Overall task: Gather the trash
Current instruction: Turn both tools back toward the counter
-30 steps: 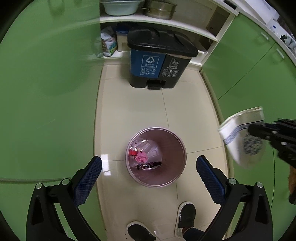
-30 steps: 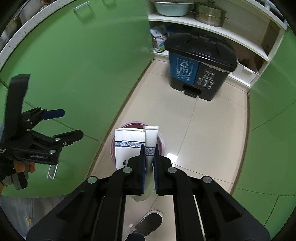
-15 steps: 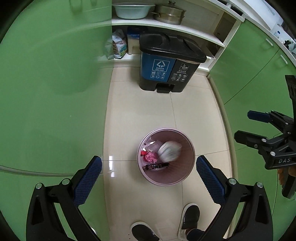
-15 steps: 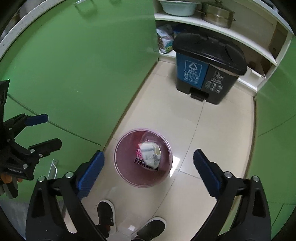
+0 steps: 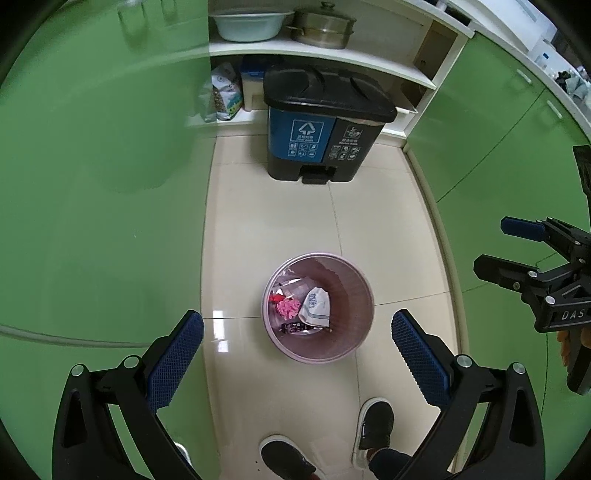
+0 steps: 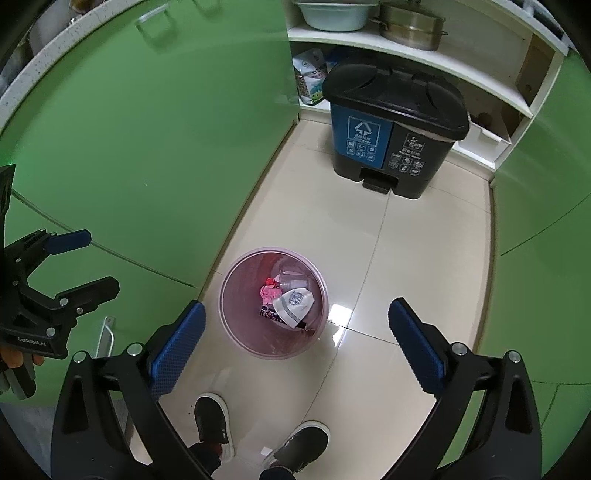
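Both our left hand-held gripper (image 5: 297,363) and right hand-held gripper (image 6: 293,345) gape wide, empty, above the bin (image 5: 360,325); the white packet (image 5: 316,304) lies inside, and our shoes (image 5: 373,424) at six o'clock could tip it.

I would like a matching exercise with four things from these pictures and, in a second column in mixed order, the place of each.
Things:
1. white tube
2. metal pot
3. black pedal bin
4. snack bag

Places:
A. on the upper shelf
B. inside the pink bucket
C. on the low shelf, beside the pedal bin
D. on the floor, before the shelves

Pairs: 1-B, 2-A, 3-D, 4-C
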